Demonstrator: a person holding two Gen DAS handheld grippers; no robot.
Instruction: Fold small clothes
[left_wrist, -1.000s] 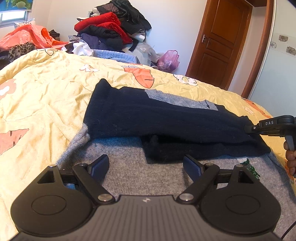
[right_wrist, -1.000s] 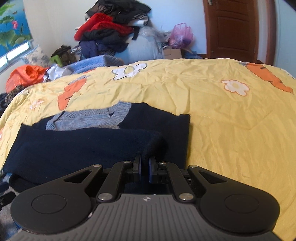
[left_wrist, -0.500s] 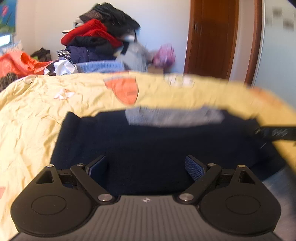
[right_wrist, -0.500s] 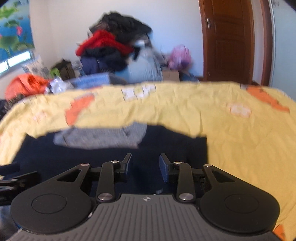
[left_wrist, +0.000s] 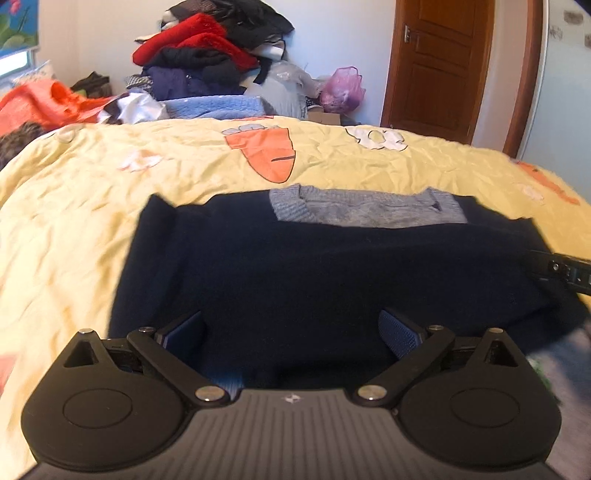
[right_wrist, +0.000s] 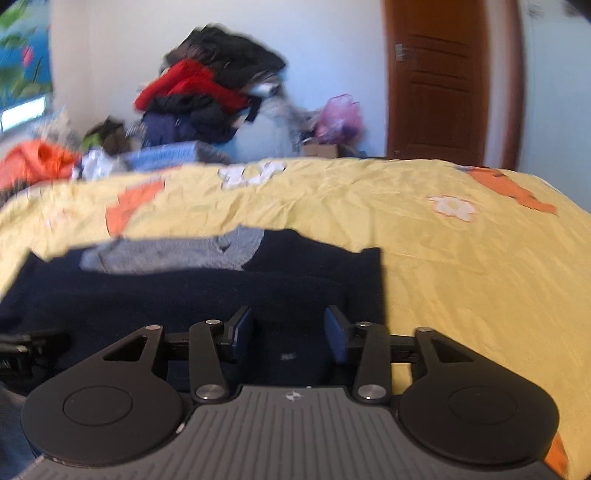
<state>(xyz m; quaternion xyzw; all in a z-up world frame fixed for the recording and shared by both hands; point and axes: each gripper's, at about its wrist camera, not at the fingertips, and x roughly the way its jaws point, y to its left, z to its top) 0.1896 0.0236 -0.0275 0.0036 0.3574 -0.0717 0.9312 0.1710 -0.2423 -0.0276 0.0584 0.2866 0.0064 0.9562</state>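
Note:
A navy sweater (left_wrist: 332, 266) with a grey collar (left_wrist: 369, 206) lies folded flat on the yellow bedspread (left_wrist: 74, 221). My left gripper (left_wrist: 291, 321) hovers over its near edge. Its jaws are wide and still opening, with only flat cloth under them. The right gripper (right_wrist: 289, 317) is over the sweater's (right_wrist: 184, 291) right end. Its jaws are opening too, and the pads (right_wrist: 242, 328) press on nothing. Each gripper shows in the other's view: the right gripper (left_wrist: 561, 273) at the right edge, the left gripper (right_wrist: 22, 347) at the left edge.
A tall pile of clothes (left_wrist: 207, 55) stands behind the bed by the wall, with a pink bag (left_wrist: 341, 90) beside it. An orange garment (left_wrist: 33, 107) lies at the far left. A brown door (left_wrist: 439, 66) is at the back right. The bedspread (right_wrist: 461, 277) stretches bare to the right.
The right gripper was shut on a navy fold and has let it go, its jaws spreading apart. The left gripper moved from over the grey knit to over the navy part and widened a little.

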